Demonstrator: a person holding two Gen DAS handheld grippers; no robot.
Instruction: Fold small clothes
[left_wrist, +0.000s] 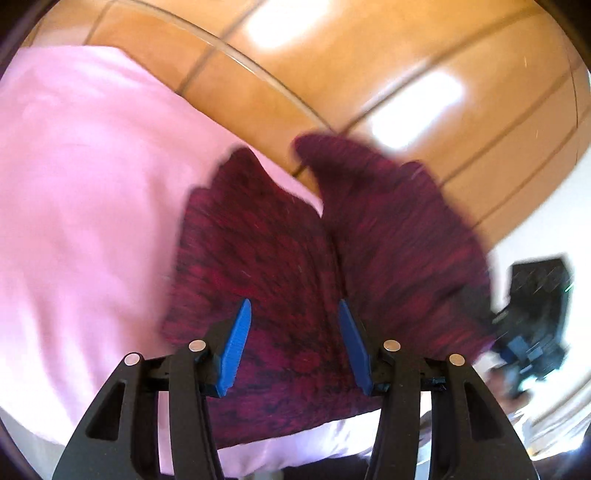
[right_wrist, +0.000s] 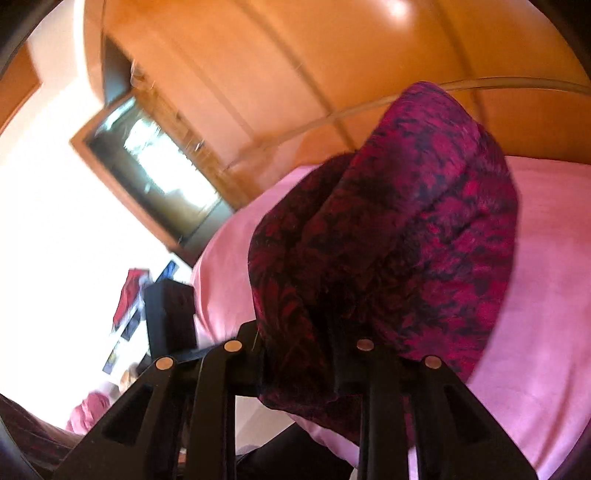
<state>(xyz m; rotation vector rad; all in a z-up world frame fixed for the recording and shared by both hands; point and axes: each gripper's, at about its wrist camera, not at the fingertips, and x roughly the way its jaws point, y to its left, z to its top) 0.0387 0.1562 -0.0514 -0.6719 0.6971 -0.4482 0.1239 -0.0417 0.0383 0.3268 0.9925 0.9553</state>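
Two tongs in my views, no containers anywhere. Left tongs (left_wrist: 295, 343) part-open, blue pads (left_wrist: 236, 347) apart, gripping nothing, poised over maroon knit garment (left_wrist: 266, 266). Garment lies on pink cloth (left_wrist: 81, 177) covering glass-edged bench (left_wrist: 258, 70); its right side is raised, ending at right tongs (left_wrist: 517, 354) at frame edge. From right wrist view, right tongs (right_wrist: 299, 354) nearly closed, fingertips buried in garment (right_wrist: 406, 229), fabric bunched between jaws and draped over them. Orange tiled floor (left_wrist: 369, 55) beyond.

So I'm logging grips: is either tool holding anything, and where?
Right tool pinches the maroon garment by a bunched edge; left tool is open, holding nothing.
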